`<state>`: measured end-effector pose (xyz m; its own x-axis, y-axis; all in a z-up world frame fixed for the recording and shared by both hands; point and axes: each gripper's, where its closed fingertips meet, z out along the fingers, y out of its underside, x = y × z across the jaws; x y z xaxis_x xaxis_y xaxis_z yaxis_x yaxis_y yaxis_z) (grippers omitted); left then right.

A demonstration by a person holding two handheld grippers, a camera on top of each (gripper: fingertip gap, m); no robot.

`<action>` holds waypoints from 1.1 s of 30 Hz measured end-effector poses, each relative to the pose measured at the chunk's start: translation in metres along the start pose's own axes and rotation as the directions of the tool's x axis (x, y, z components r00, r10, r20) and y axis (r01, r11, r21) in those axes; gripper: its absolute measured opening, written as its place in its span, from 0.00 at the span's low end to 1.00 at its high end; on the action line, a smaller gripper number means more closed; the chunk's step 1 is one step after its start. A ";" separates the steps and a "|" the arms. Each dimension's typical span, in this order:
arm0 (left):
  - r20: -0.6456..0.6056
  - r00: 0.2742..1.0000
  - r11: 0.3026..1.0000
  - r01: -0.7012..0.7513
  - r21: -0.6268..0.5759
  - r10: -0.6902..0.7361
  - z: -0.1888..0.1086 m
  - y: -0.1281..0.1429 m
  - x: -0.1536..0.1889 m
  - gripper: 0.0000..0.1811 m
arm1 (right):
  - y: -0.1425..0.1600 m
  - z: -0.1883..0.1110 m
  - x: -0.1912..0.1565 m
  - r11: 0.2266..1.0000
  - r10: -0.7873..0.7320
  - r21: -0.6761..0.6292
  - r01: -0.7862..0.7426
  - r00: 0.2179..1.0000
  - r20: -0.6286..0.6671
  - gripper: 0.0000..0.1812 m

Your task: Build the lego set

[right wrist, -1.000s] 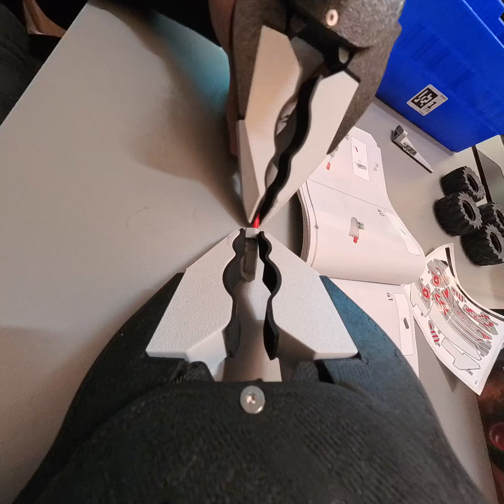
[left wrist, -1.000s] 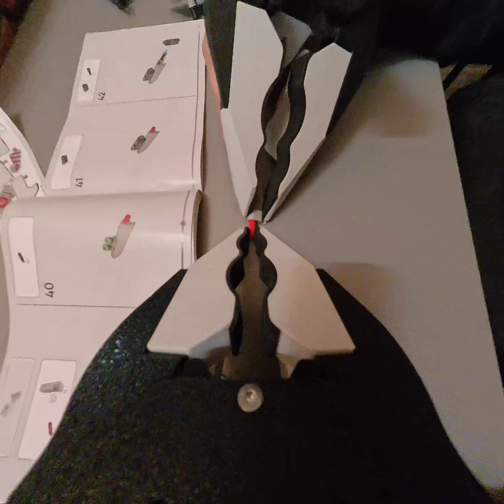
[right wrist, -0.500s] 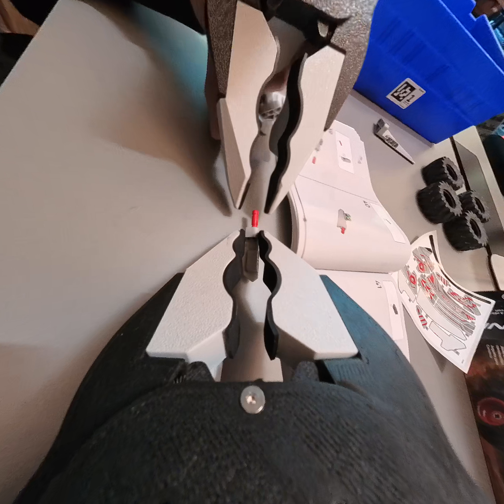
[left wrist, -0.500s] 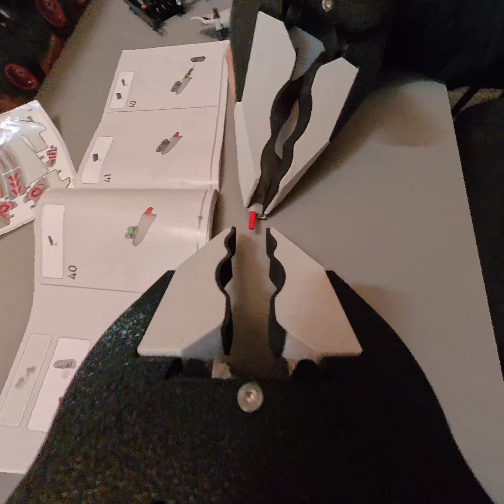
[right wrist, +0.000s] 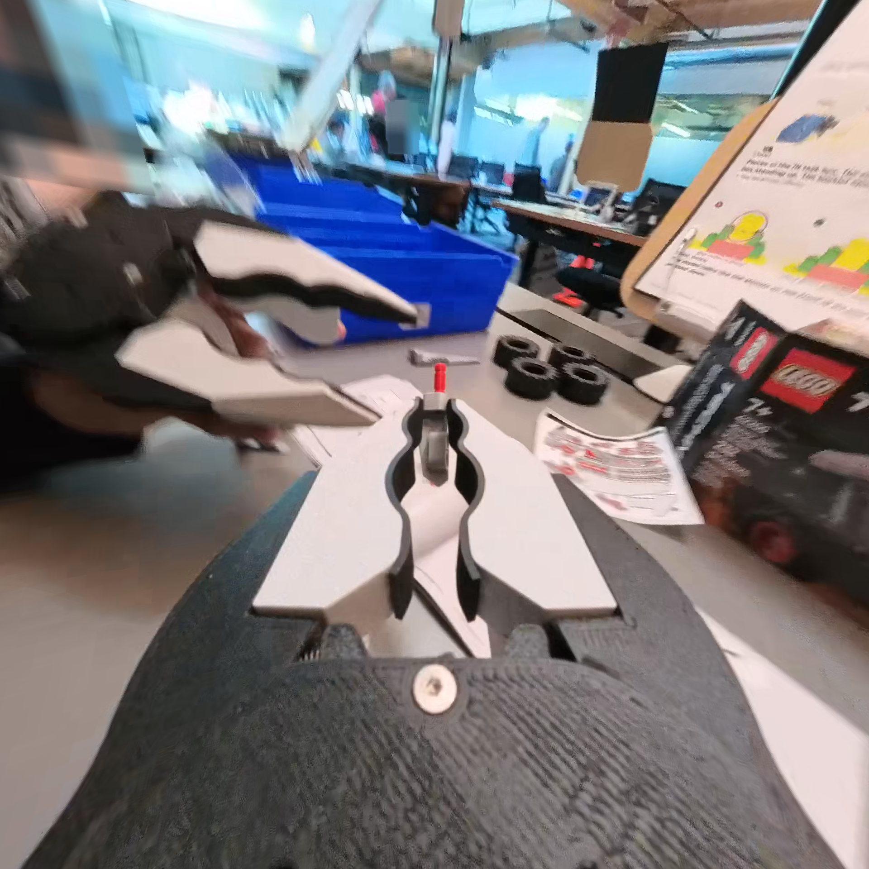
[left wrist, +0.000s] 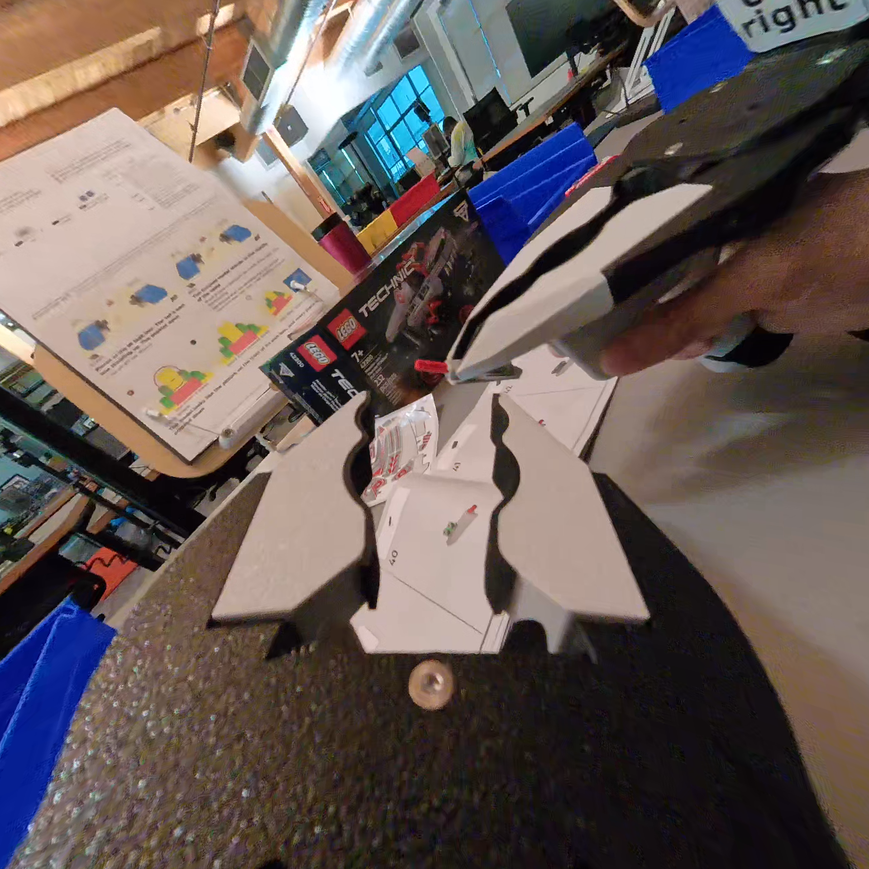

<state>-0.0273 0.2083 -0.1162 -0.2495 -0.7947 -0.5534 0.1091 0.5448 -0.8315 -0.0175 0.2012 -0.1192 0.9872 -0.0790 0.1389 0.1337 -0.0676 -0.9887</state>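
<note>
The right gripper (right wrist: 435, 409) has its fingers clamped on a small grey Lego piece (right wrist: 435, 437) whose red pin (right wrist: 440, 377) juts straight out beyond the tips, along the fingers' line. The left gripper (left wrist: 430, 414), fingers wide apart and empty, hangs just left of it above the open white instruction booklet (left wrist: 437, 541) on the grey desk (left wrist: 705, 470).

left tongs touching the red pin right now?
Apart. Left wrist view: left tongs open and empty; red pin sticks out of the right tongs, clear gap between.
</note>
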 end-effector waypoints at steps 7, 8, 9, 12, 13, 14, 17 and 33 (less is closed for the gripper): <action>-0.170 0.925 0.939 0.343 -0.012 -0.340 0.005 -0.008 0.020 0.17 | -0.039 -0.021 0.011 0.901 0.310 0.272 -0.339 0.940 0.143 0.05; -0.197 0.870 0.889 0.457 -0.021 -0.452 0.006 -0.009 0.020 0.15 | -0.046 -0.025 0.009 0.888 0.285 0.328 -0.321 0.946 0.155 0.05; -0.222 0.811 0.833 0.553 -0.015 -0.542 0.006 -0.011 0.020 0.15 | -0.053 -0.030 0.008 0.874 0.257 0.384 -0.298 0.954 0.154 0.05; -0.282 0.726 0.738 0.669 0.083 -0.627 0.003 -0.027 0.018 0.15 | -0.063 -0.033 0.000 0.843 0.271 0.429 -0.323 0.946 0.180 0.05; -0.286 0.737 0.740 0.662 0.120 -0.613 0.000 -0.034 0.017 0.16 | -0.063 -0.030 -0.004 0.837 0.296 0.420 -0.352 0.935 0.194 0.05; -0.287 0.755 0.753 0.642 0.142 -0.590 -0.001 -0.040 0.018 0.16 | -0.062 -0.028 -0.006 0.823 0.328 0.417 -0.386 0.922 0.205 0.05; -0.267 0.794 0.795 0.592 0.135 -0.546 -0.002 -0.046 0.022 0.16 | -0.058 -0.024 -0.009 0.807 0.379 0.405 -0.430 0.903 0.203 0.05; -0.416 0.551 0.582 0.811 0.060 -0.724 -0.009 -0.046 0.014 0.00 | -0.057 -0.023 -0.010 0.905 0.267 0.273 -0.327 0.934 0.236 0.15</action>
<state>-0.0441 0.1745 -0.0852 -0.6167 -0.7204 0.3173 -0.0806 -0.3432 -0.9358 -0.0370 0.1832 -0.0631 0.9787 0.1431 -0.1470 -0.1780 0.2360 -0.9553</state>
